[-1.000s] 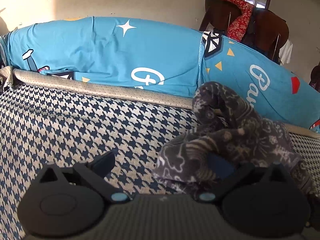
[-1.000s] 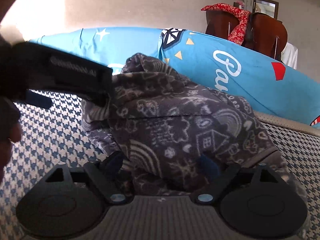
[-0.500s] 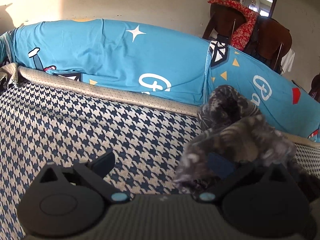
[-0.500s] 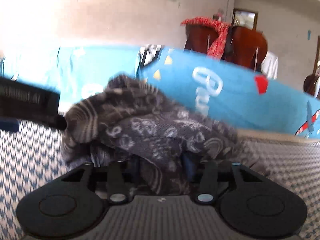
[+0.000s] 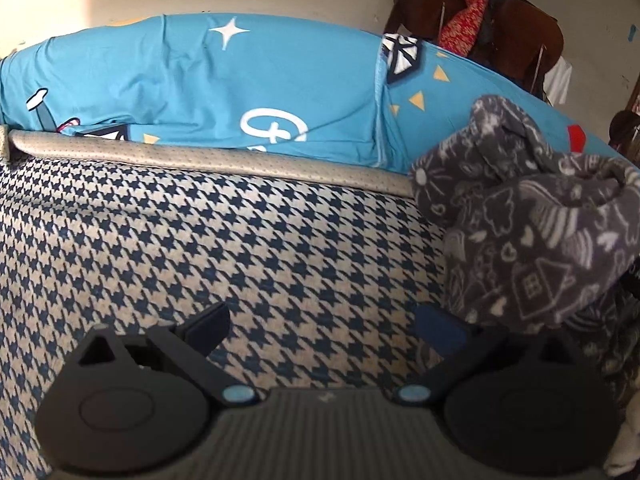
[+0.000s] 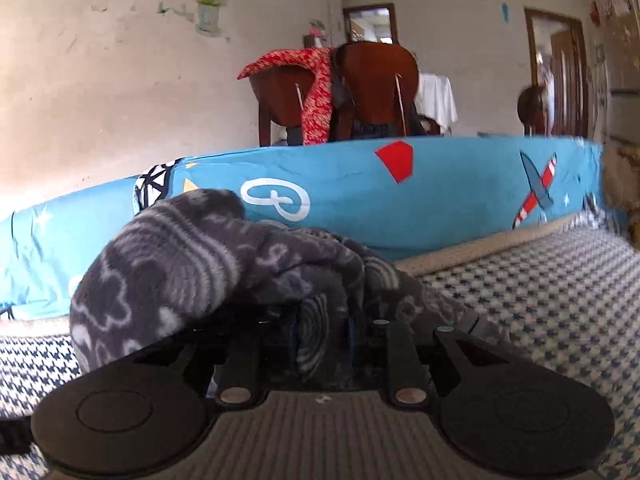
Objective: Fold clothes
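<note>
Since earlier frame, my right gripper (image 6: 322, 330) closing on grey fleece garment (image 6: 208, 256), lifting it off houndstooth cover (image 5: 200, 240). Left gripper (image 5: 320, 322) hanging released, empty. Folding not yet begun.

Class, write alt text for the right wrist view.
The right gripper is closing on a fold of a grey patterned fleece garment bunched above a checked mattress. Behind lie blue bolsters and wooden chairs.
</note>
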Action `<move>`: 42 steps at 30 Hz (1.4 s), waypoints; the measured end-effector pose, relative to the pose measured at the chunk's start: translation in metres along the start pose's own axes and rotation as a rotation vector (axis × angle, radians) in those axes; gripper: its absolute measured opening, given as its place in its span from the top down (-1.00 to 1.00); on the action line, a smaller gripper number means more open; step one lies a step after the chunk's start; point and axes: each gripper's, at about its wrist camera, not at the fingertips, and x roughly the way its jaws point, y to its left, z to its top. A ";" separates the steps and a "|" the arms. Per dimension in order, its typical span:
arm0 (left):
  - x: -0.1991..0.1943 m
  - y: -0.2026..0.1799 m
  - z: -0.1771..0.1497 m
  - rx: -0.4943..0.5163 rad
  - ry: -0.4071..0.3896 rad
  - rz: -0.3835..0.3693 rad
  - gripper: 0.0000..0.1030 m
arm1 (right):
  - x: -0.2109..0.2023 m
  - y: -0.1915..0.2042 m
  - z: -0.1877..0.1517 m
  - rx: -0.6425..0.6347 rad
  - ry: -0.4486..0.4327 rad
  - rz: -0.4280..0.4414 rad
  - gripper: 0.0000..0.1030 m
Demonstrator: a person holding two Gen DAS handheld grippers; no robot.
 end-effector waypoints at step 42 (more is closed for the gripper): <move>-0.012 -0.094 -0.038 0.368 -0.178 -0.217 0.67 | -0.016 -0.080 -0.001 0.200 0.172 0.196 0.36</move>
